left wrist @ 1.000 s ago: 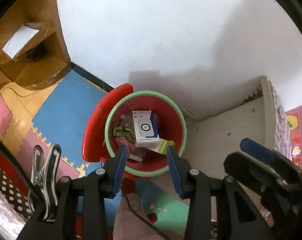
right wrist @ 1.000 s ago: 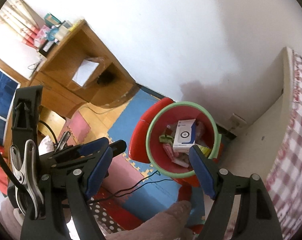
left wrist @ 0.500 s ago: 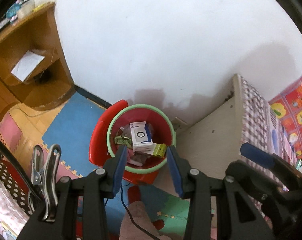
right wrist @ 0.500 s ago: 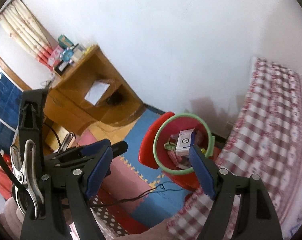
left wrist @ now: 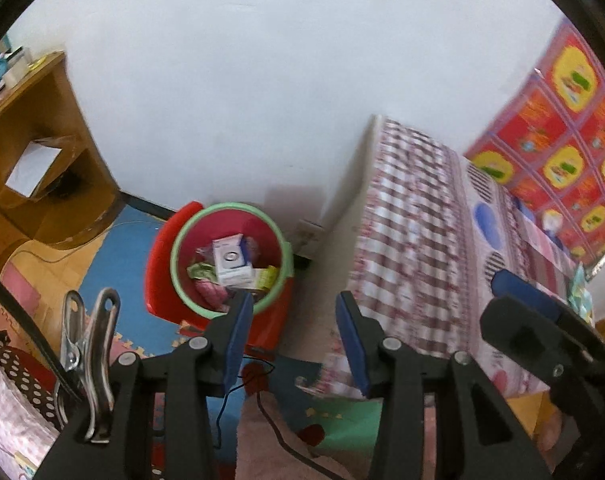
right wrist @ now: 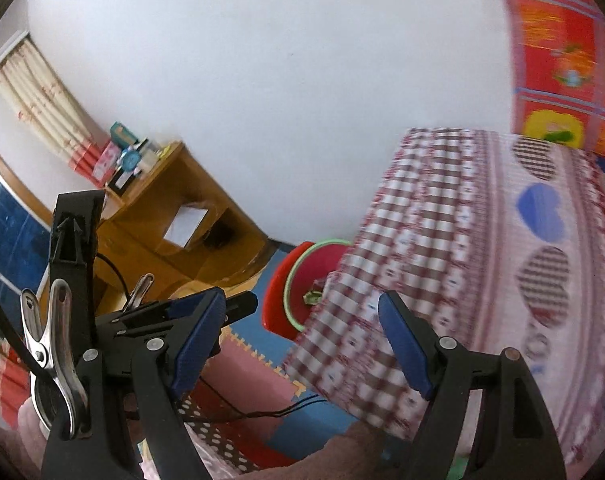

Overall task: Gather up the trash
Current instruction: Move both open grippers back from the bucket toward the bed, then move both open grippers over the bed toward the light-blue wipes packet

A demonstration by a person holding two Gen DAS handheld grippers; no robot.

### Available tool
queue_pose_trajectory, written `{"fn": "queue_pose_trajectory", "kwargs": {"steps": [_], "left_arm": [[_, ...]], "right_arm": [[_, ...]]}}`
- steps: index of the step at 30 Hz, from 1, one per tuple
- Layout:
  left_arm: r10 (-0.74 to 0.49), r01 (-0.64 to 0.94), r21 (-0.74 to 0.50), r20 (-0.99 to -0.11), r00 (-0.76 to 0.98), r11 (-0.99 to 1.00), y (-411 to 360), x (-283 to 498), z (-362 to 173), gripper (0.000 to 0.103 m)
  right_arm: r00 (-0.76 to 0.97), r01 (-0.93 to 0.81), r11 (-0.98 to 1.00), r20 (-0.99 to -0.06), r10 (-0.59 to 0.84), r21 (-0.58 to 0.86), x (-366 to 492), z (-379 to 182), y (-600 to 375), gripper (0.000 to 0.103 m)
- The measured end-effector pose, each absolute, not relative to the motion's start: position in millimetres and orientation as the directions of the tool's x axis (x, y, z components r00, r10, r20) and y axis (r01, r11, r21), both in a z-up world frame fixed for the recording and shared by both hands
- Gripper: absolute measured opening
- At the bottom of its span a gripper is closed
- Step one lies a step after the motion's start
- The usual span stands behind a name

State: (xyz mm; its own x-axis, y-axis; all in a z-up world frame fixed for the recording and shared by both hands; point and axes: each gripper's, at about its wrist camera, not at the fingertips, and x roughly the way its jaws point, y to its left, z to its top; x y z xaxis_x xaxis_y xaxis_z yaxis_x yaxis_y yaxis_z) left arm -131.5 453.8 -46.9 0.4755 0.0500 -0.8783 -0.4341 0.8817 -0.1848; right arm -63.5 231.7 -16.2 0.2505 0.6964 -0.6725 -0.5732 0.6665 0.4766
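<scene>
Writing: none legible; white box bore only a round grey mark.
Left gripper: jaws opening, moderately apart, nothing between the pads.
Right gripper: jaws wide apart, empty.
Trash: box and wrappers lay inside red bin with green rim, on the floor against the wall.
Surroundings: checked bedcover hid most of the bin in the right view; wooden desk stood left.

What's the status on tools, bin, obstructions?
Left tool opening, empty; right tool open, empty. Red bin holds trash. Checkered bedspread partly blocks right view.
</scene>
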Motion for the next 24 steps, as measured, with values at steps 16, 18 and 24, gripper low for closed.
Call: {"fn": "queue_pose_trajectory", "kwargs": {"steps": [16,18,24], "left_arm": [[-0.026,-0.232,-0.168,-0.859,0.511,0.958,311,-108,-17,0.045],[-0.04,-0.206,-0.169,-0.856,0.516,0.964,297,-103,-14,0.045],[-0.093,-0.102,-0.169,-0.851,0.518,0.98,249,-86,-2,0.045]], "right_arm": [[0.427,-0.428,0.772,-0.648,0.631,0.47,-89,2,84,0.081],[0.448,-0.404,0.785,-0.646,0.618,0.47,-92,3,68,0.081],[0.505,-0.329,0.82,-0.647,0.572,0.468,-95,7,26,0.081]]}}
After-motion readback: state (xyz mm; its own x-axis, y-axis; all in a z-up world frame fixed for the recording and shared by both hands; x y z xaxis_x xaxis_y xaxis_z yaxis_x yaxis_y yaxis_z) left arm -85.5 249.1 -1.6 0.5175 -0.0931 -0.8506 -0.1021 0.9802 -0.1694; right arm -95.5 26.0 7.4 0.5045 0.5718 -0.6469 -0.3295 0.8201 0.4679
